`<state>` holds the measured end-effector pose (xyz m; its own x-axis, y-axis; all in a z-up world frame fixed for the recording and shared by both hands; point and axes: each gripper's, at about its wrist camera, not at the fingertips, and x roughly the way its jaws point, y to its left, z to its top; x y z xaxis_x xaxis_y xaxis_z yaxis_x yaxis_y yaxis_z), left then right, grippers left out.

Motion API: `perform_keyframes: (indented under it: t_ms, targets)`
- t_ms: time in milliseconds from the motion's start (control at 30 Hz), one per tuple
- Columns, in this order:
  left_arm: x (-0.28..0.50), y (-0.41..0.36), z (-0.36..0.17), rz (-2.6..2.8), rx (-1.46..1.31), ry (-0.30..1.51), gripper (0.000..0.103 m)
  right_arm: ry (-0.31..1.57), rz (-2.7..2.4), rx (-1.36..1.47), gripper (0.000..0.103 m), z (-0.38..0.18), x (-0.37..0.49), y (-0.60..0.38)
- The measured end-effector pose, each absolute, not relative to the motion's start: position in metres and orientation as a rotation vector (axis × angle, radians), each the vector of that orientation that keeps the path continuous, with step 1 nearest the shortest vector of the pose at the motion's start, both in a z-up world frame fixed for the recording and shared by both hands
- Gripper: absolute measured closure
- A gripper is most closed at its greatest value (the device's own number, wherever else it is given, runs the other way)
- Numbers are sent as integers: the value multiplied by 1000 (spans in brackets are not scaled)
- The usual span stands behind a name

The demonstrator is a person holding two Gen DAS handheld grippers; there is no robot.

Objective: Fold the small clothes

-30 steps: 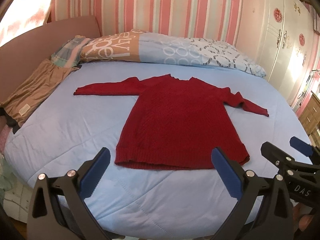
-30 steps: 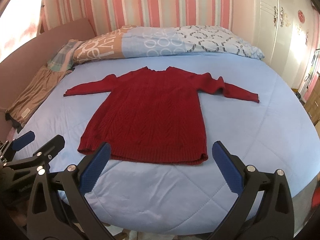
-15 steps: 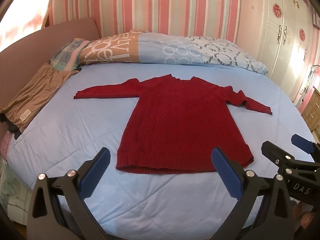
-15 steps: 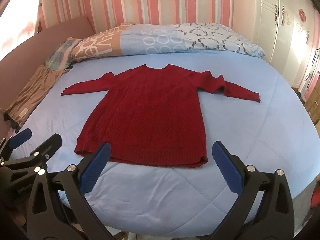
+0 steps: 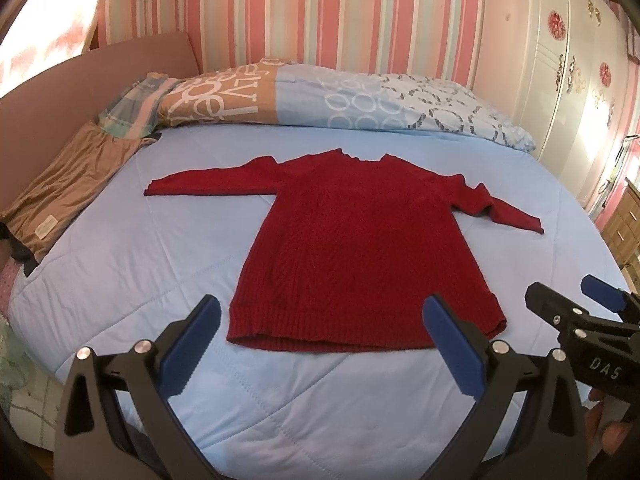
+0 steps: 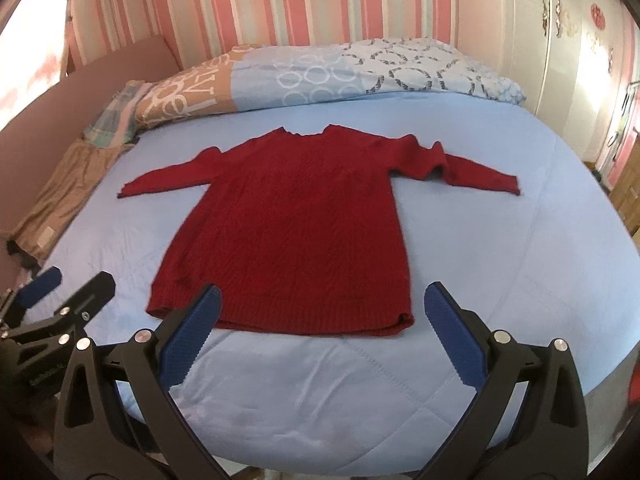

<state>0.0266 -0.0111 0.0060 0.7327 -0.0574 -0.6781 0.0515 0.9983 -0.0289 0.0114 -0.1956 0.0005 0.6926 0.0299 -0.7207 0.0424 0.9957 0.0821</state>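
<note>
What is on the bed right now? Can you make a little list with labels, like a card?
garment: red sweater, lying flat, both sleeves spread out, not folded yet
surface: light blue bedspread
behind the sweater: patterned pillows at the head of the bed
at the left edge of the bed: brown folded cloth
left gripper: open, holding nothing, near the sweater's hem
right gripper: open, holding nothing, near the hem
wall: pink striped wallpaper
</note>
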Motion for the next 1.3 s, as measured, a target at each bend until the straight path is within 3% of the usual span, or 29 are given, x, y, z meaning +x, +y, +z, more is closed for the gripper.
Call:
perform_keyframes:
  t_ms: [500,800,1300]
  targets:
    - [28,-13,9,-53,-10,740,2,786,12,100,3,-3,11,-198]
    - [30,-15,10,-38,-17,744,2,820,-108,-33,3,-6,17,-183]
    - [31,-15,7,-37,-18,756,2,809,-63,64,3,-2,16,-195]
